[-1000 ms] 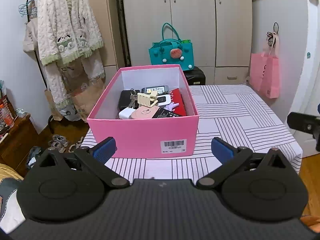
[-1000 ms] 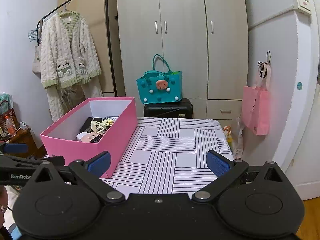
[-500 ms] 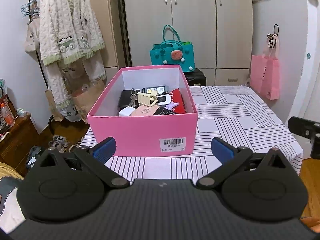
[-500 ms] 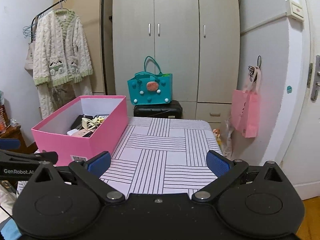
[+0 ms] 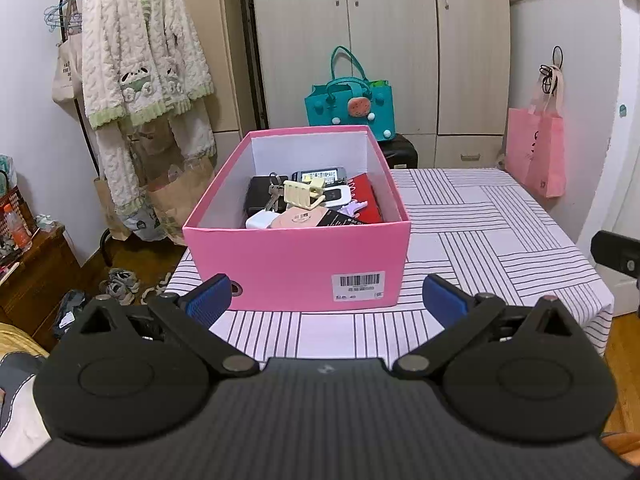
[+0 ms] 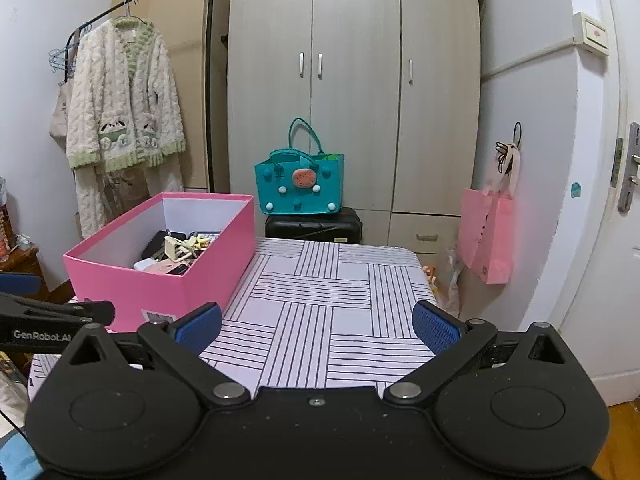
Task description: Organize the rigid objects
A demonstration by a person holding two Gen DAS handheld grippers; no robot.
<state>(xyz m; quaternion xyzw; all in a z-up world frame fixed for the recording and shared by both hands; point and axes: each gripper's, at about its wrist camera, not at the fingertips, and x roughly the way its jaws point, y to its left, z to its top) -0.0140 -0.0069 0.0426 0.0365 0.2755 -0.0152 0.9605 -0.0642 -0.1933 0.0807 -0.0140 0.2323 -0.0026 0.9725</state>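
Pink box [image 5: 296,264] of small rigid items sits on the striped table [image 5: 480,248], its long axis running away from the left gripper [image 5: 326,294] facing its barcoded end, while the right gripper [image 6: 316,326] hovers beside the box, both grippers spread wide and empty.

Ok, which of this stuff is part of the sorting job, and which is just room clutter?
Job: pink box; inside it, keys, cream clip, white charger, red case.

Clutter: teal tote, pink bag, hanging robe, black case.
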